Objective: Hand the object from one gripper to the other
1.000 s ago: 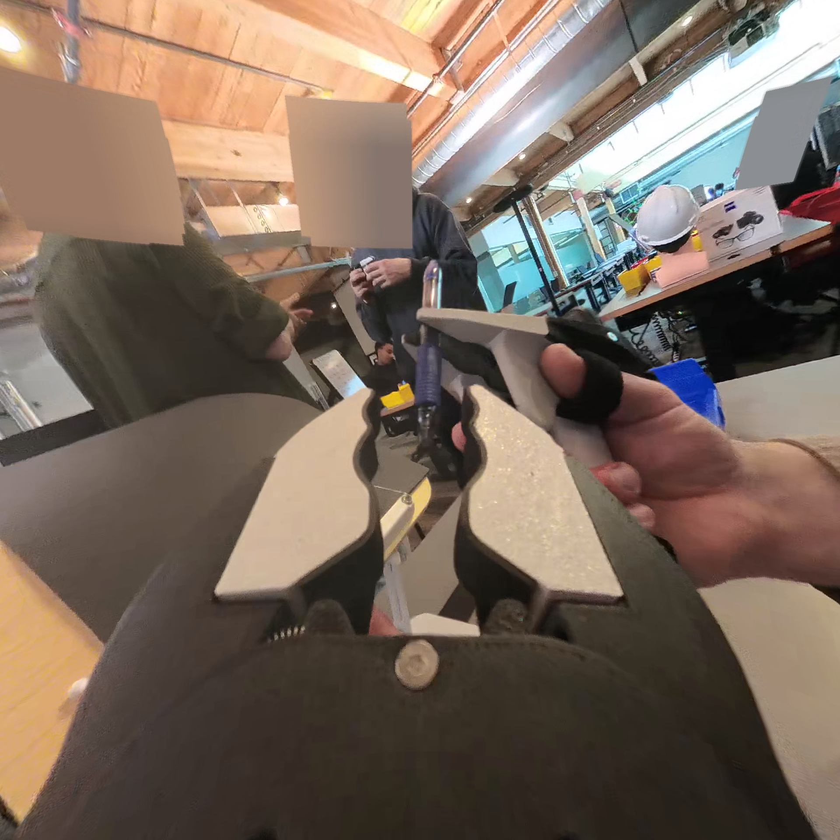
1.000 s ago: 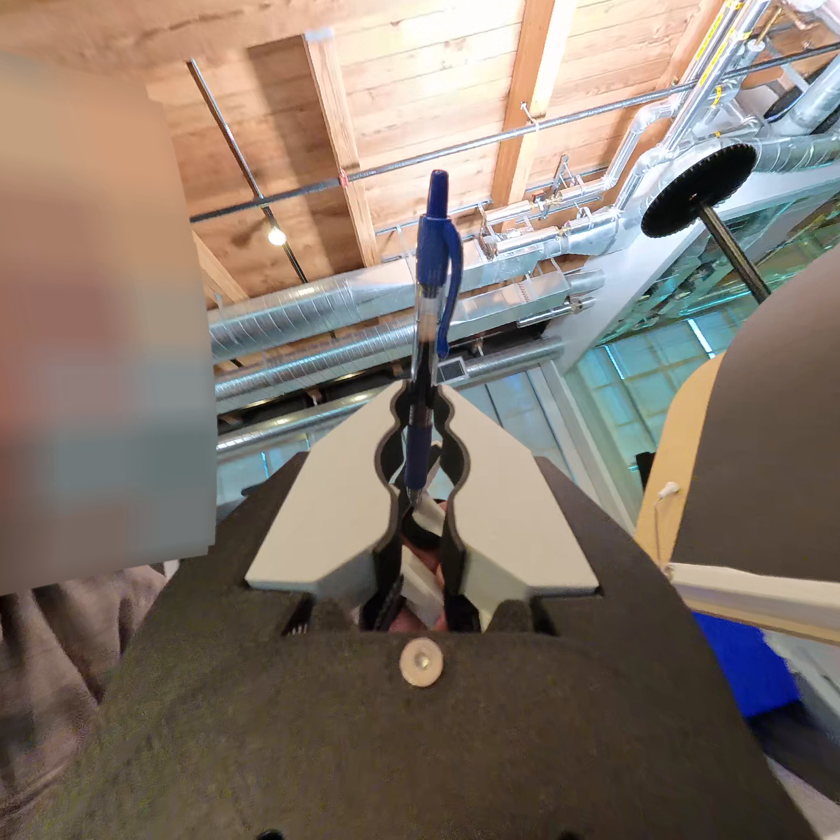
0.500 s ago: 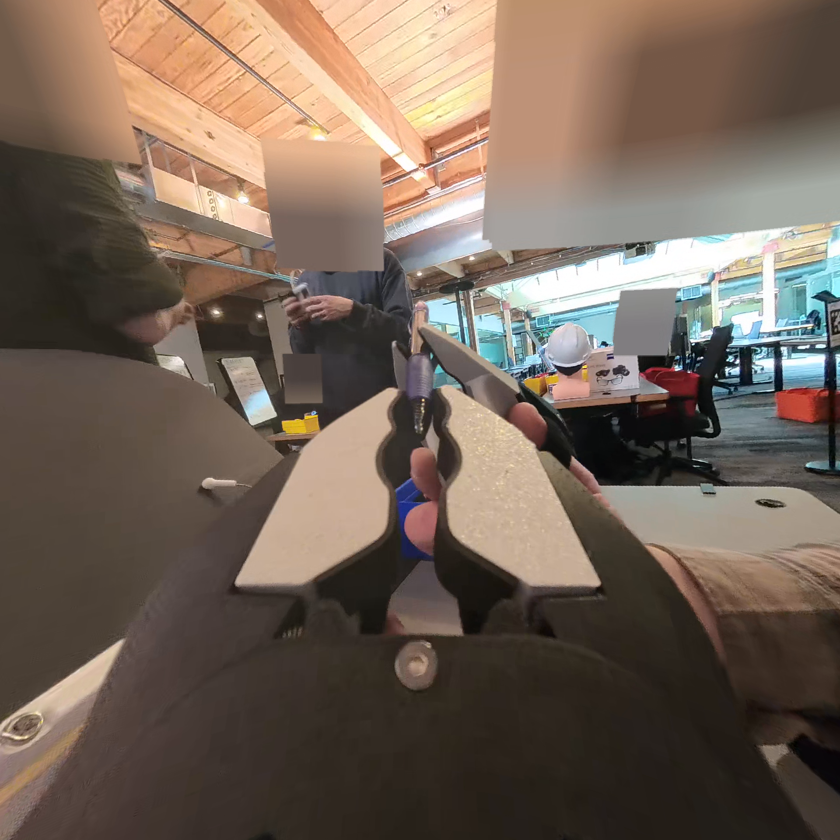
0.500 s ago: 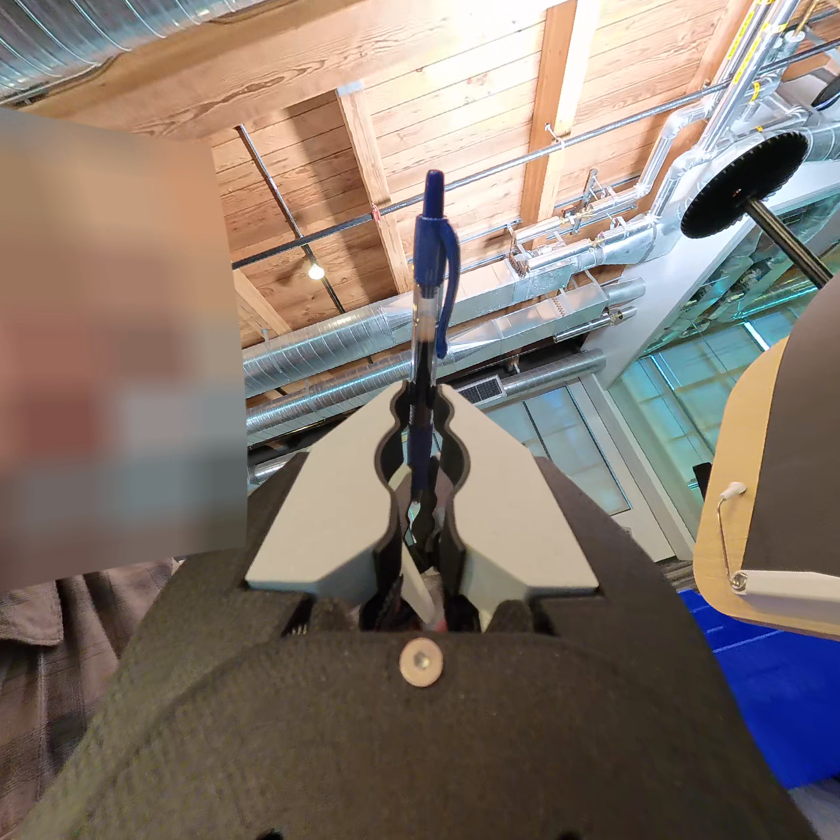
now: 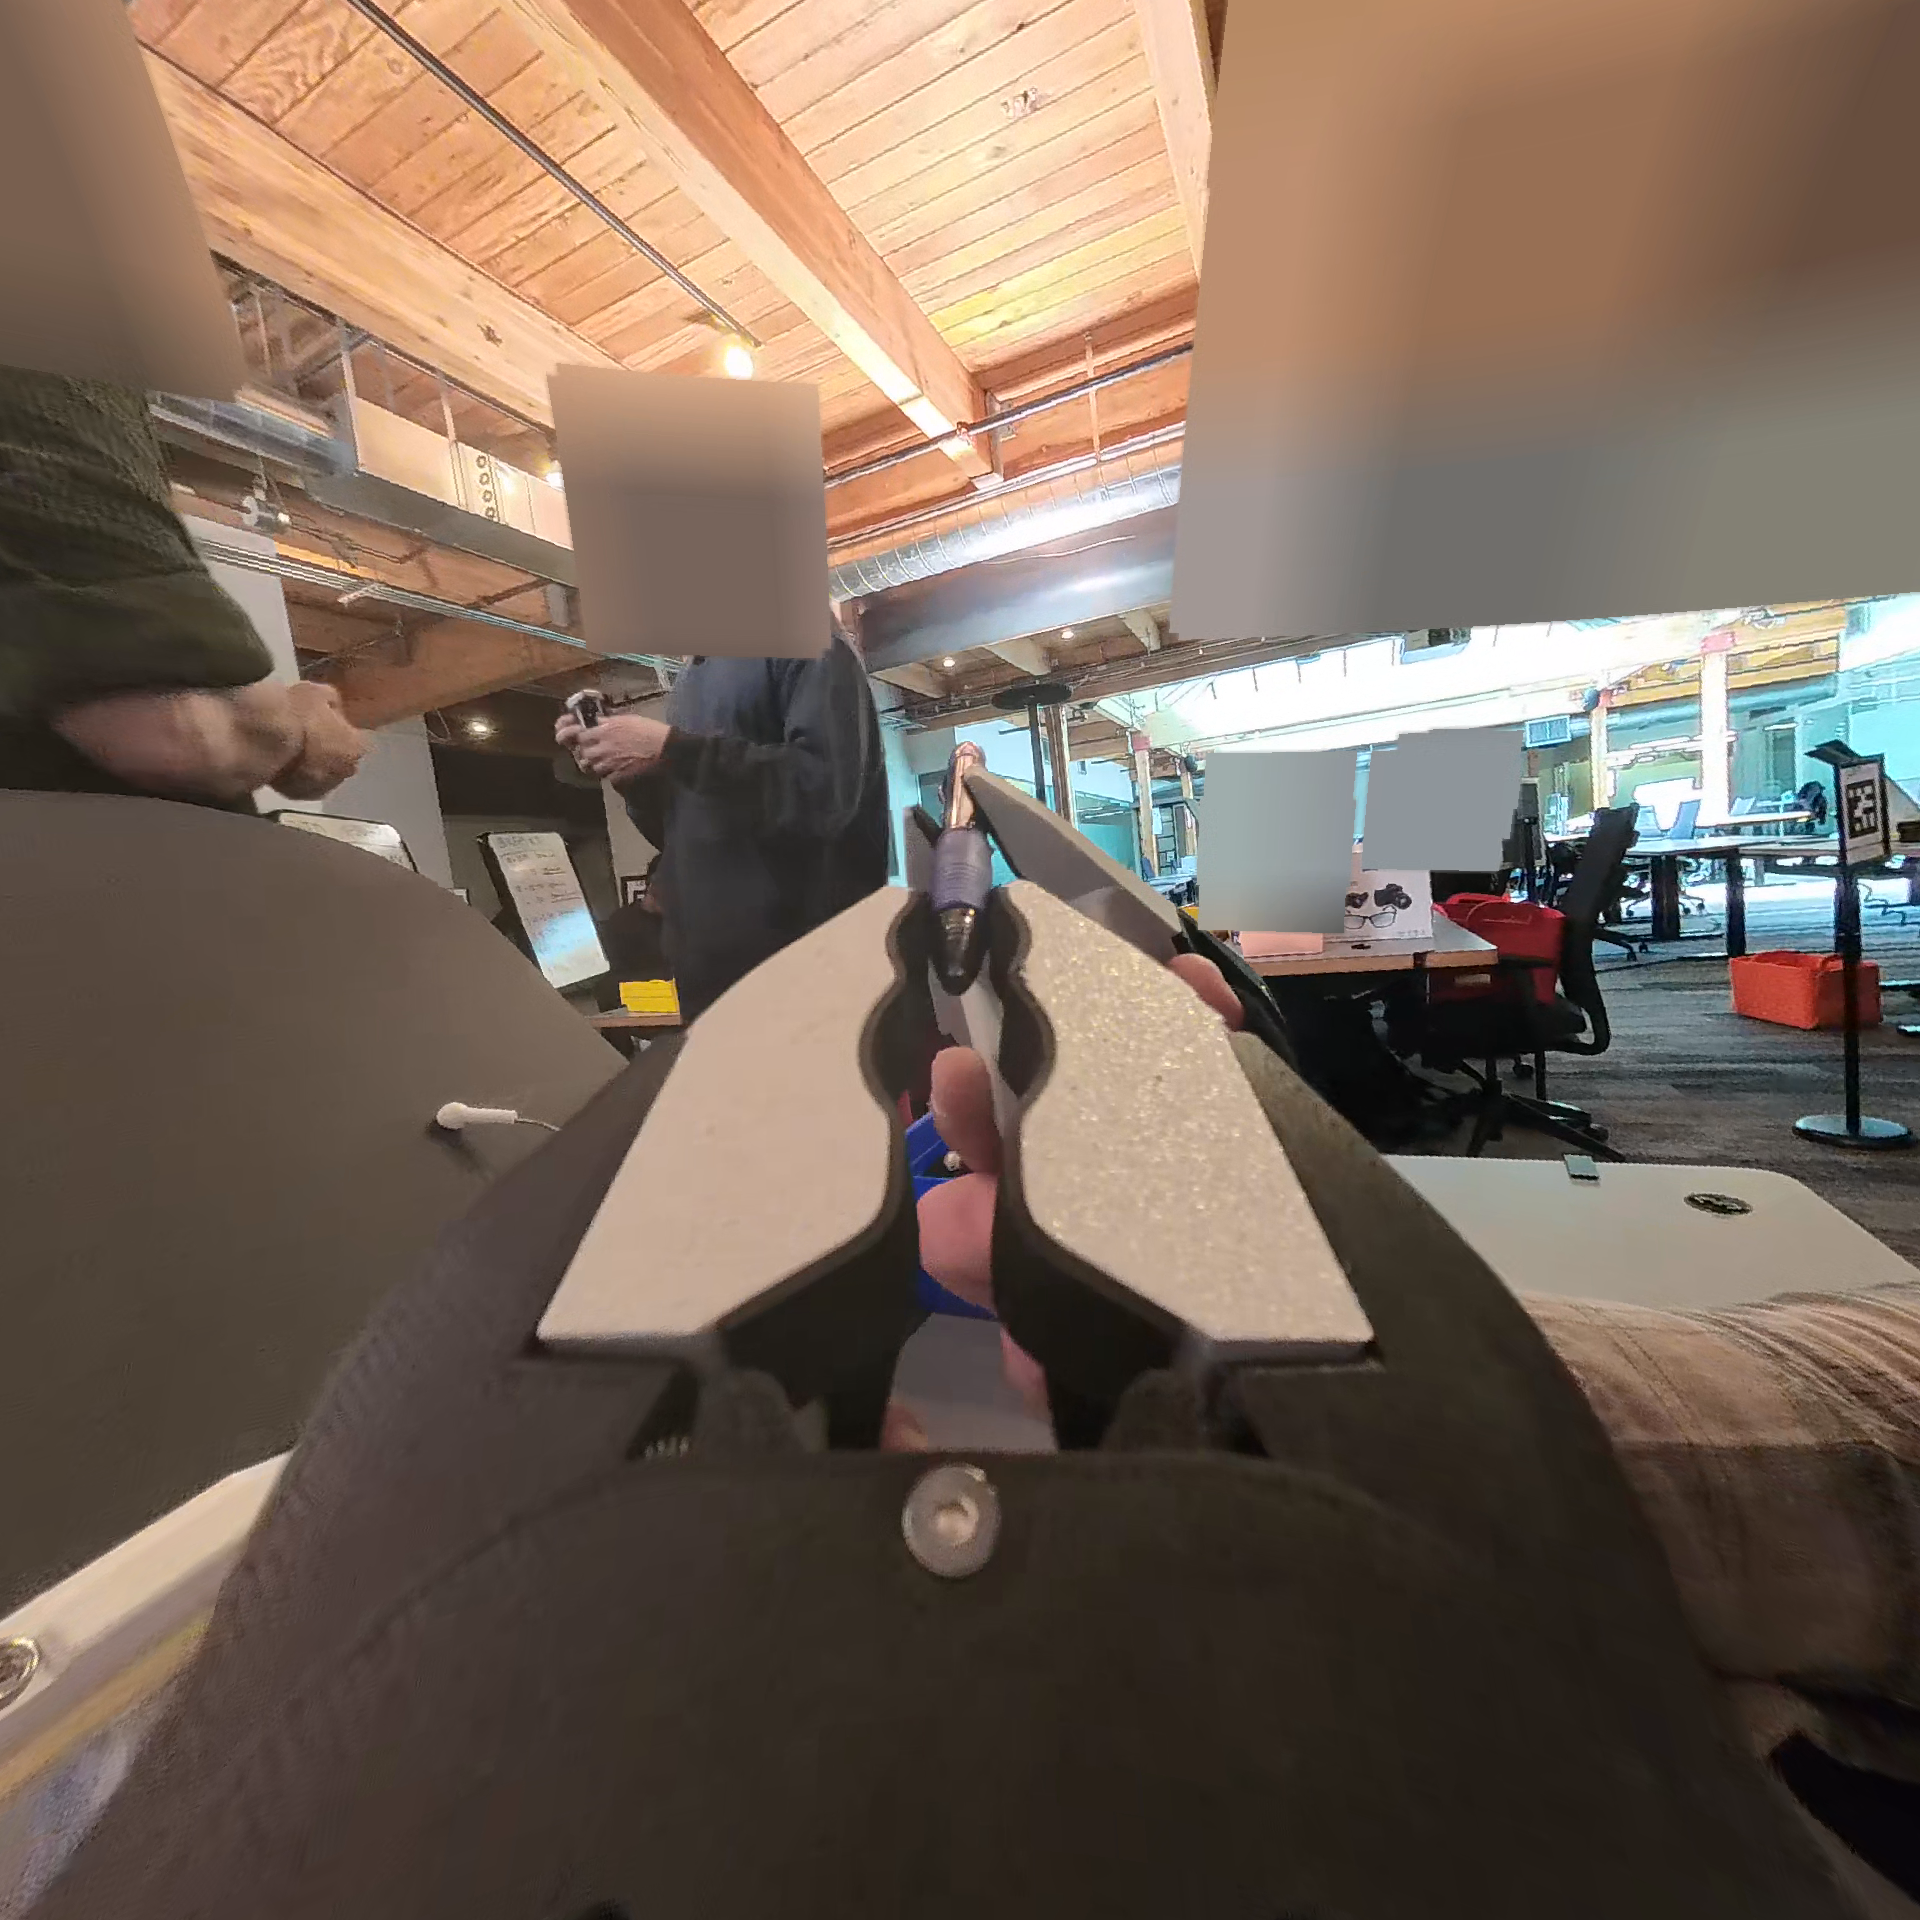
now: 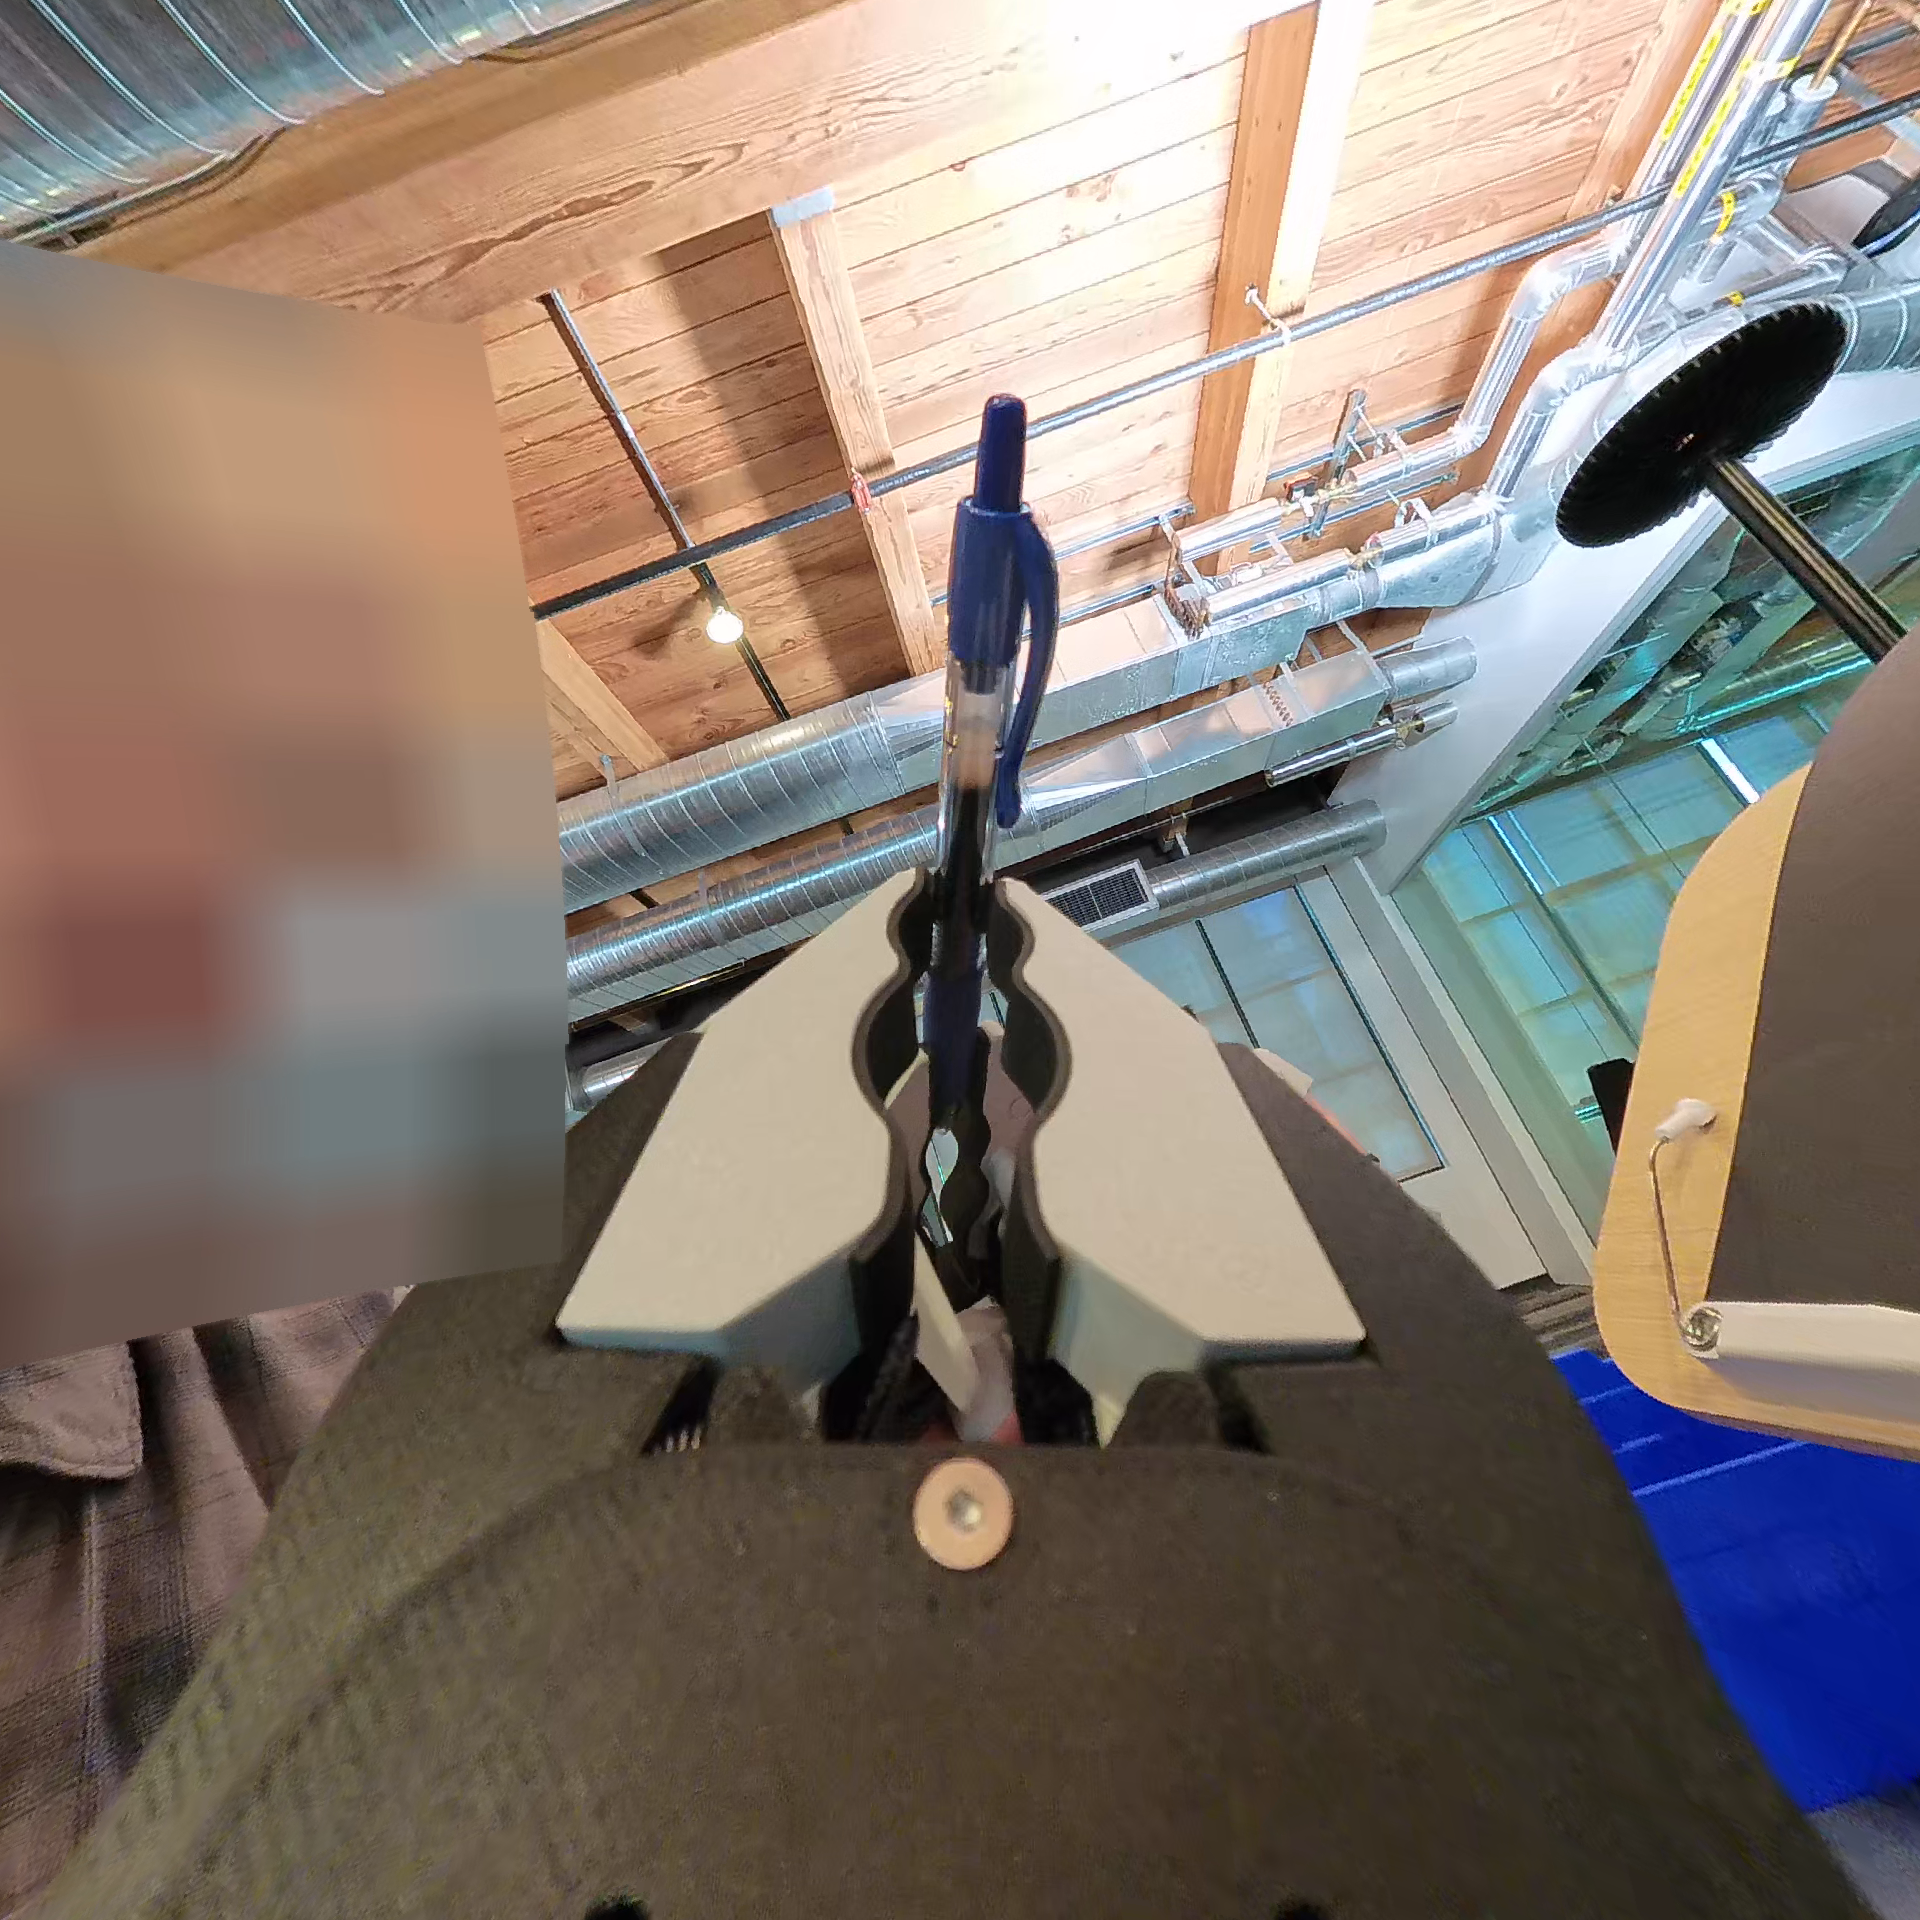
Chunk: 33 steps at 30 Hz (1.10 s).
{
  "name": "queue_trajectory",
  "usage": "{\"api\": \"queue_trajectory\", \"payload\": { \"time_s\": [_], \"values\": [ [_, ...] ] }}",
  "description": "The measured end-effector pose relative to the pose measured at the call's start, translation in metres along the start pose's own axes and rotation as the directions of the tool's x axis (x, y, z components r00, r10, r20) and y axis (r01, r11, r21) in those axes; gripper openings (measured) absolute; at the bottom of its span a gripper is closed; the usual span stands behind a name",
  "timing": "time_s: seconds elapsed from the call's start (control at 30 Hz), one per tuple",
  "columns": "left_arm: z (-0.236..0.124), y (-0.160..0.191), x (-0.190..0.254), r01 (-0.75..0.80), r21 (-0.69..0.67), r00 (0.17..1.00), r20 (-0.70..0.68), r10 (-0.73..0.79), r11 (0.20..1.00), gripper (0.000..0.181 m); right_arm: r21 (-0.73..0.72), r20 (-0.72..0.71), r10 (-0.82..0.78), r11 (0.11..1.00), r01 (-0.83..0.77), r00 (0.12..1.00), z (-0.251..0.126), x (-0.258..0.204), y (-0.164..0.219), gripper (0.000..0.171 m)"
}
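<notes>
Two handheld grippers meet in mid-air over a white table (image 5: 1621, 1216) in an open workshop with a timber ceiling. At far left, a person in a dark green sleeve (image 5: 94, 582) stands close, and another person in a dark hoodie (image 5: 769, 790) stands farther back.

In the left wrist view, the left gripper (image 5: 956, 935) has its grey fingers (image 5: 748, 1132) drawn in close around the tip end of a blue pen (image 5: 956, 883); whether they actually press on it I cannot tell. The pen rises upright from that gap. Beyond it the right gripper (image 5: 961, 800) comes in from the right, held by a hand (image 5: 961, 1195) with a plaid sleeve behind.

In the right wrist view, the right gripper (image 6: 961, 914) pinches the pen (image 6: 987, 665) at its lower barrel, the clip and blue cap end pointing up at the silver ducts (image 6: 727, 790). To the right is a blue bin (image 6: 1766, 1558) beside the table.
</notes>
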State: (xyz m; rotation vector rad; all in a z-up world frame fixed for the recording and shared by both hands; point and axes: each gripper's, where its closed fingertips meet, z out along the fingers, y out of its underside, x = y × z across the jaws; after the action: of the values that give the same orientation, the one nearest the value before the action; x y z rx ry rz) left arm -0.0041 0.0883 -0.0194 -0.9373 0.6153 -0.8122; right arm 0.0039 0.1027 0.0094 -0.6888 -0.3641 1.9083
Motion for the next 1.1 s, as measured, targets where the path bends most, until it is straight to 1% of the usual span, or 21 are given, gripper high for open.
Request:
{"api": "queue_trajectory", "payload": {
  "time_s": [0.2,0.23,0.3,0.43,0.53,0.6,0.63,0.67,0.7,0.73,0.8,0.83,0.9,0.93,0.97,1.03,1.1],
  "values": [
    [-0.001,-0.002,-0.001,0.018,0.0,1.0,-0.011,-0.018,1.0,0.01,-0.011,-0.017,-0.041,0.999,0.041,0.999,0.0,0.0,0.001,0.008],
    [-0.001,-0.004,-0.001,0.017,0.002,1.0,-0.015,-0.017,1.0,0.01,-0.016,-0.023,-0.053,0.999,0.052,0.998,0.0,0.0,0.001,0.01],
    [-0.002,-0.006,-0.003,0.009,-0.003,1.0,-0.024,-0.009,1.0,0.01,-0.035,-0.036,-0.088,0.996,0.086,0.996,0.0,0.001,-0.001,0.022],
    [-0.004,-0.015,-0.008,-0.017,-0.02,0.999,-0.046,0.016,1.0,0.01,-0.1,-0.048,-0.193,0.977,0.187,0.98,-0.002,0.002,-0.009,0.027],
    [-0.005,-0.015,-0.013,-0.042,-0.068,0.998,-0.053,0.038,0.997,0.01,-0.13,-0.08,-0.276,0.956,0.265,0.958,-0.007,0.008,-0.023,0.036],
    [-0.005,-0.014,-0.017,-0.056,-0.111,0.997,-0.066,0.048,0.992,0.011,-0.16,-0.122,-0.384,0.918,0.364,0.915,-0.013,0.013,-0.04,0.042],
    [-0.006,-0.016,-0.022,-0.067,-0.122,0.997,-0.044,0.062,0.99,0.01,-0.195,-0.142,-0.465,0.879,0.435,0.874,-0.016,0.015,-0.048,0.044],
    [-0.006,-0.016,-0.027,-0.076,-0.142,0.997,-0.024,0.073,0.987,0.011,-0.246,-0.145,-0.565,0.816,0.524,0.812,-0.018,0.015,-0.054,0.046],
    [-0.007,-0.015,-0.029,-0.077,-0.168,0.997,-0.024,0.074,0.983,0.011,-0.306,-0.131,-0.677,0.723,0.62,0.725,-0.019,0.012,-0.058,0.047],
    [-0.007,-0.014,-0.032,-0.074,-0.197,0.997,-0.021,0.071,0.978,0.01,-0.371,-0.095,-0.784,0.6,0.709,0.614,-0.019,0.009,-0.059,0.047],
    [-0.009,-0.011,-0.04,-0.076,-0.248,0.997,0.001,0.078,0.966,0.01,-0.479,0.035,-0.933,0.3,0.825,0.359,-0.018,0.002,-0.052,0.048],
    [-0.009,-0.009,-0.041,-0.076,-0.275,0.997,0.002,0.08,0.959,0.01,-0.515,0.122,-0.964,0.142,0.845,0.236,-0.017,0.0,-0.043,0.047],
    [-0.01,-0.007,-0.045,-0.079,-0.31,0.996,0.024,0.091,0.947,0.01,-0.539,0.293,-0.956,-0.147,0.829,0.021,-0.015,0.001,-0.021,0.046],
    [-0.01,-0.006,-0.044,-0.076,-0.325,0.996,0.022,0.088,0.943,0.01,-0.537,0.368,-0.928,-0.27,0.799,-0.066,-0.016,0.004,-0.009,0.044],
    [-0.01,-0.003,-0.043,-0.068,-0.345,0.996,0.022,0.081,0.936,0.01,-0.53,0.429,-0.892,-0.375,0.761,-0.142,-0.016,0.009,0.001,0.042],
    [-0.008,0.003,-0.038,-0.073,-0.38,0.996,0.019,0.087,0.922,0.01,-0.5,0.509,-0.819,-0.531,0.684,-0.265,-0.016,0.018,0.016,0.039],
    [-0.007,0.011,-0.032,-0.09,-0.422,0.995,0.006,0.102,0.902,0.01,-0.474,0.556,-0.743,-0.652,0.592,-0.373,-0.017,0.027,0.023,0.035]
  ]
}}
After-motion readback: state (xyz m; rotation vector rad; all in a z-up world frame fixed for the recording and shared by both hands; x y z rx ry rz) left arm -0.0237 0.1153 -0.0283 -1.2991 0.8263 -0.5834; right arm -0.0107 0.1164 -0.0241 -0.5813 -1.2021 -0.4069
